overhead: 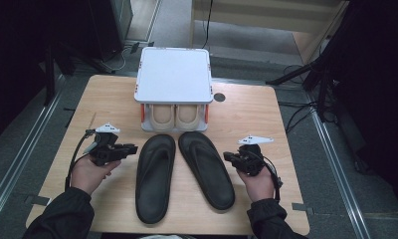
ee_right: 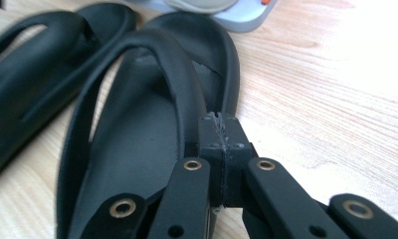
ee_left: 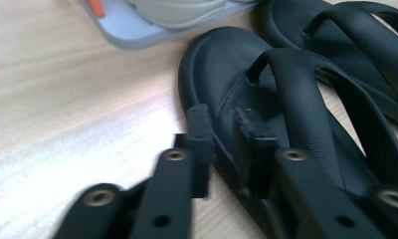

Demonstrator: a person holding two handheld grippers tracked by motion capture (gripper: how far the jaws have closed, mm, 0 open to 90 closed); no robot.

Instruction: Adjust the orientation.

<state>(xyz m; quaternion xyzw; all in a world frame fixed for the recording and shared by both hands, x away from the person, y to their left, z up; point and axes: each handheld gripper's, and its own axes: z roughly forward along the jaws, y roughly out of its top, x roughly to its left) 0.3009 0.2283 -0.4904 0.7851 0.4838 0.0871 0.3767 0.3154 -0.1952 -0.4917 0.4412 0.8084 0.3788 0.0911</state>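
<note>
- The left gripper (overhead: 130, 148) is held just beside the left sandal (overhead: 154, 177), its jaws parted by a narrow gap with nothing between them; in the left gripper view they hover at the sole's outer rim.
- A firm hold would probably be best gained by closing on that rim or on the strap (ee_left: 306, 114).
- Behind both sandals, beige shoes (overhead: 174, 115) are seen on the lower tier of a white rack (overhead: 173, 74).
- The right sandal (overhead: 207, 169) lies beside the right gripper (overhead: 228, 157), whose jaws are pressed together, empty.
- No brand, label or writing can be read.
</note>
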